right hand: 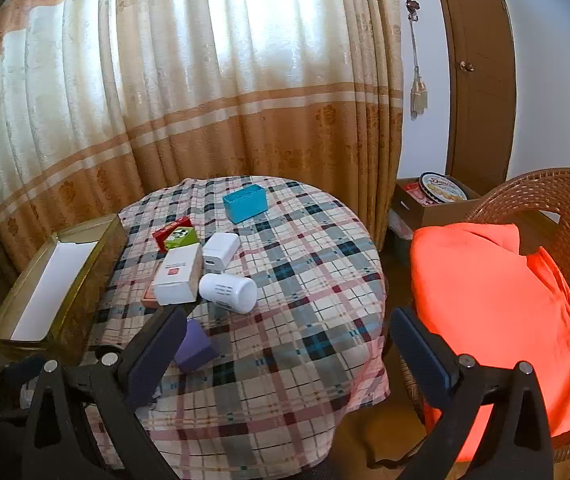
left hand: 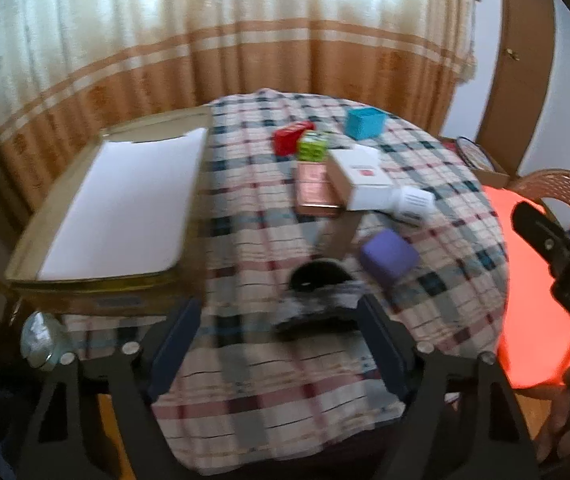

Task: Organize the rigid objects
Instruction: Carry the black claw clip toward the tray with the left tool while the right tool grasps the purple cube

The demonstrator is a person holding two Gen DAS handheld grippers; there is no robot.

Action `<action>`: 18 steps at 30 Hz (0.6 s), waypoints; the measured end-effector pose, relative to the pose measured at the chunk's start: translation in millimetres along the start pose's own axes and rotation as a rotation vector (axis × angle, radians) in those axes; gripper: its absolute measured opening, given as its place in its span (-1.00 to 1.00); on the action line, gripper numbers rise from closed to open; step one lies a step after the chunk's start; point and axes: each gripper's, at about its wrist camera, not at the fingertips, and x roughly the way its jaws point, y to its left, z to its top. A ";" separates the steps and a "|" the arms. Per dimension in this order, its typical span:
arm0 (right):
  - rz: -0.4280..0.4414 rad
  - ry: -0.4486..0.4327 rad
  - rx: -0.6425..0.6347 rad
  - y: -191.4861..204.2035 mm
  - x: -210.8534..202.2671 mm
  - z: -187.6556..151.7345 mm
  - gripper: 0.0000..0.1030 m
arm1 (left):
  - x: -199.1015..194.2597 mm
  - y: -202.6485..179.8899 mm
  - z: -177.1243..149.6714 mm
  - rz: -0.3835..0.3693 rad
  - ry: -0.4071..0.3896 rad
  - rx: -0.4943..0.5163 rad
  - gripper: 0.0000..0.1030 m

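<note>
Round table (right hand: 325, 280) under a plaid cloth, seen from both wrist cameras; the white carton (right hand: 179, 276) near the table's middle serves as landmark.

Behind the carton, toward the curtain (right hand: 205, 100): a green box (right hand: 181, 237) touching a red box (right hand: 167, 231), and farther back, well apart, a teal box (right hand: 245, 201). A white rounded case (right hand: 221, 252) lies just beside the carton's far right corner. A white bottle (right hand: 229, 292) lies on its side touching the carton's right edge. A flat copper-pink box (left hand: 315, 190) lies under the carton's left side. In front of the carton, toward the cameras, sits a purple cube (left hand: 389, 258); left of the cube in the left wrist view is a dark round object (left hand: 319, 276), too blurred to name.

Left of the carton, off the table's edge, stands an open tray-like box (right hand: 101, 248) with a white lining. Right of the table, a wicker chair (right hand: 545, 188) carries an orange cloth (right hand: 497, 300).

Left claw (left hand: 281, 344): jaws apart, nothing between the pads, hovering over the table's near edge. Right claw (right hand: 289, 344): jaws wide, empty, its left finger (right hand: 157, 356) overlapping the purple cube in view; contact cannot be told.
</note>
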 end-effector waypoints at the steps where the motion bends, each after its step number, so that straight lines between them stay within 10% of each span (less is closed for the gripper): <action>1: 0.003 0.000 0.002 -1.9 0.4 -1.0 0.99 | 2.8 -2.6 0.6 -0.009 0.006 0.006 0.46; 5: 0.009 0.007 0.005 -8.1 4.9 -3.8 0.98 | 17.8 -8.0 2.0 -0.041 0.042 0.004 0.19; 18: 0.015 0.039 0.045 -23.9 20.9 -4.7 0.98 | 38.3 -17.9 10.3 -0.115 0.099 -0.033 0.27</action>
